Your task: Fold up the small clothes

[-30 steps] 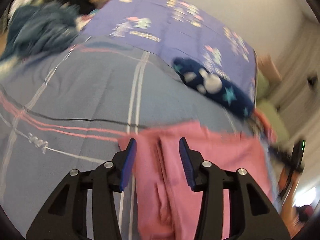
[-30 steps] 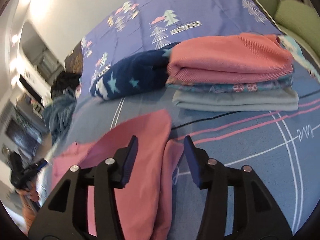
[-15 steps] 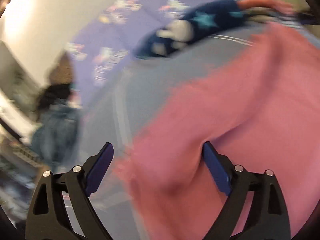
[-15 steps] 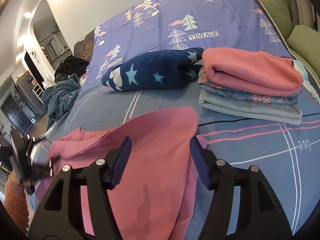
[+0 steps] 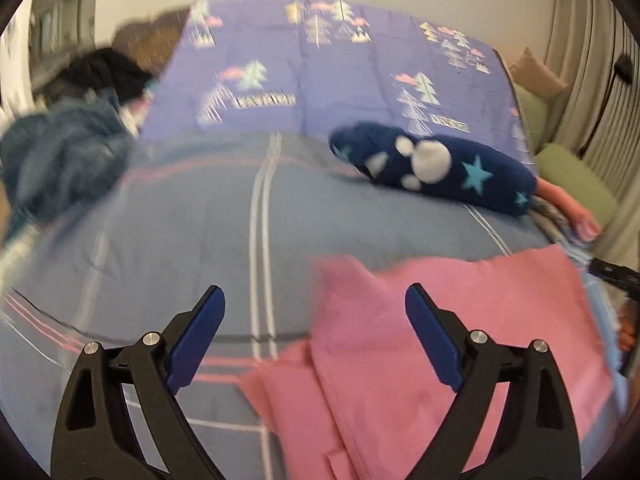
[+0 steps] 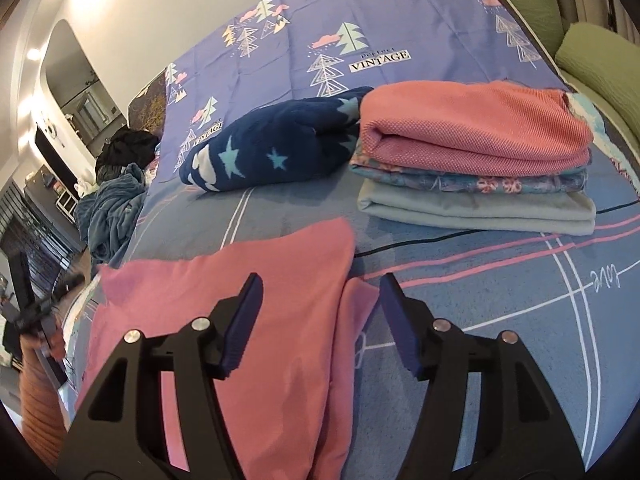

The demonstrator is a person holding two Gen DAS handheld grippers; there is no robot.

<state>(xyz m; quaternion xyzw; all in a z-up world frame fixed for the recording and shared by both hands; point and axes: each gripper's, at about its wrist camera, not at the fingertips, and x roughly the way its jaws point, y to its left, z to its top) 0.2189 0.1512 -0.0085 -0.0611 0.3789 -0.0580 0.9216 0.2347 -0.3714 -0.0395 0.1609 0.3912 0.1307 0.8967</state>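
On the bed [image 6: 500, 280], both grippers, left [image 5: 316, 320] and right [image 6: 320, 312], have opened and released the pink garment [image 6: 240, 300], its fold laid.

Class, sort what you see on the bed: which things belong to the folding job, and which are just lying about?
Job:
pink garment
folded stack
left tool, open
right tool, open

Lying about:
star-print fleece
blue heap
green cushion

Left gripper [image 5: 315, 322] jaws spread wide, nothing between. Right gripper [image 6: 321, 314] jaws parted, nothing gripped.
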